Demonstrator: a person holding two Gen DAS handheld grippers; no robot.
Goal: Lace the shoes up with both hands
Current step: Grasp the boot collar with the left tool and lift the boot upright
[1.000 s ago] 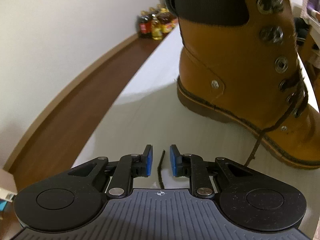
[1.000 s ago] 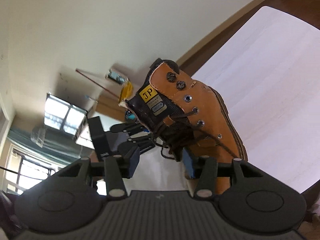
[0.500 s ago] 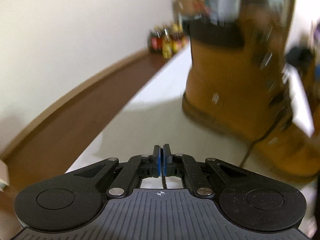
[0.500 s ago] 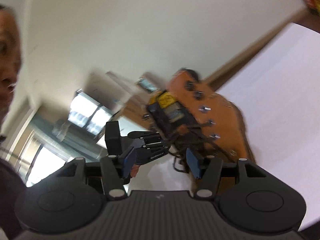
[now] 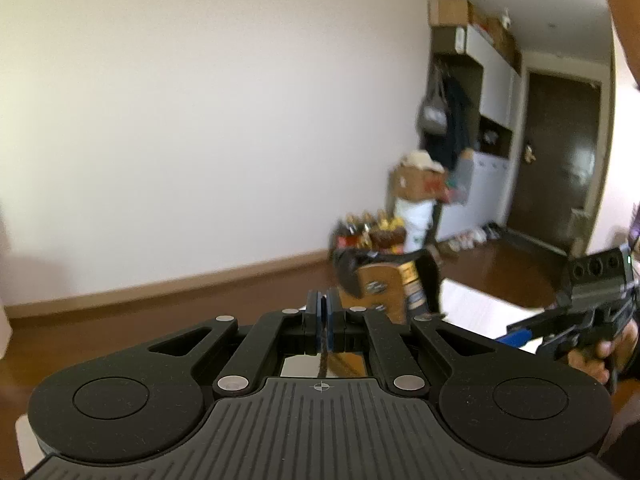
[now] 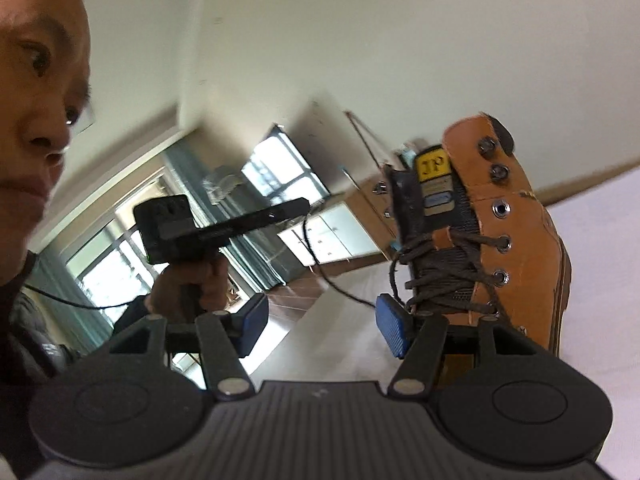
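Observation:
A tan leather boot with dark brown laces stands on a white table. In the left wrist view it shows small and blurred as the boot beyond my fingers. My left gripper is shut on the lace end, raised well above the table. From the right wrist view, the left gripper holds the lace stretched up from the boot. My right gripper sits close beside the laced front, its jaws opening, with nothing pressed between the pads.
A person's head fills the left edge of the right wrist view. A hand grips the left tool. Bottles, cardboard boxes and a cupboard stand by the far wall on the wooden floor.
The left gripper shut on the lace end, then rose and swung away from the boot, drawing the lace up. The right gripper rolled and its jaws spread wider.

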